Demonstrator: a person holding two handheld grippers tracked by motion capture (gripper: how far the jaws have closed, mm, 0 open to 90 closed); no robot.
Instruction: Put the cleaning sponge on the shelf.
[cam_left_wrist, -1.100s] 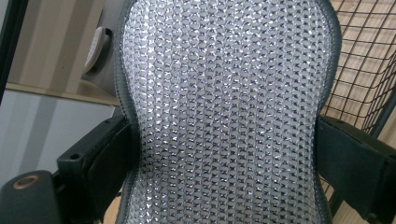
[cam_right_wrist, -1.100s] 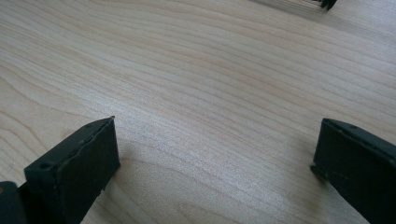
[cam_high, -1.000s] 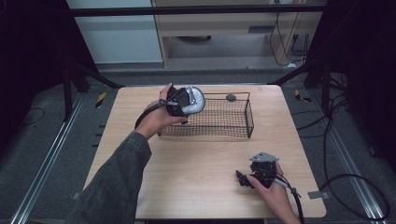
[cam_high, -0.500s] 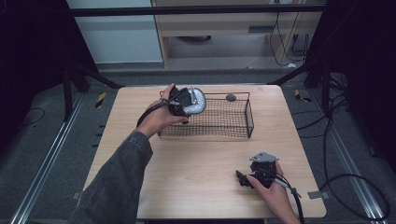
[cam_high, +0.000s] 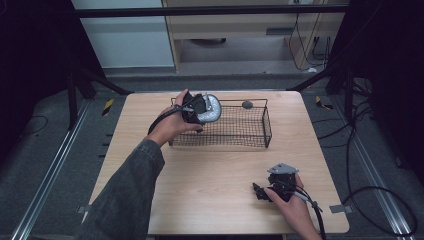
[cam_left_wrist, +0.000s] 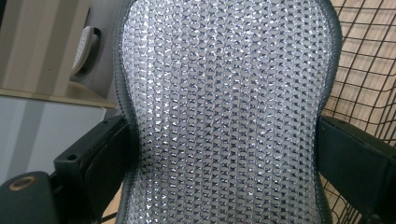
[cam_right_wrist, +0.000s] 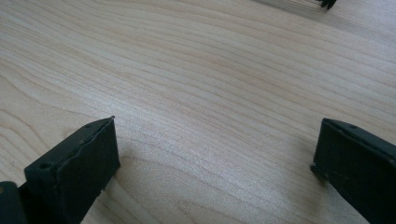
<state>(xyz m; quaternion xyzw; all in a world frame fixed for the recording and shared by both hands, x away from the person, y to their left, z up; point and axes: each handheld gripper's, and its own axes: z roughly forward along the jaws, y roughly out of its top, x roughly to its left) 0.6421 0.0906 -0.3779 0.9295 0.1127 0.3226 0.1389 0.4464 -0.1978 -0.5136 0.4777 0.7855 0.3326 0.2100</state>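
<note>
A silvery mesh pad with a grey rim (cam_high: 212, 107) hangs over the left end of the black wire basket (cam_high: 250, 142). My left gripper (cam_high: 200, 111) is shut on it. In the left gripper view the pad (cam_left_wrist: 224, 93) stands upright between both black jaws, and the basket's wires (cam_left_wrist: 369, 70) show at the right. My right gripper (cam_high: 260, 192) lies on the table near the front right, held by a hand. Its jaws stand wide apart in the right gripper view (cam_right_wrist: 215, 140), with bare wood between them.
The light wooden table (cam_high: 210, 175) carries the basket at its back middle. A small dark round object (cam_high: 247, 104) sits at the basket's far rim. Cables trail off the table's right side, and dark frame legs stand behind.
</note>
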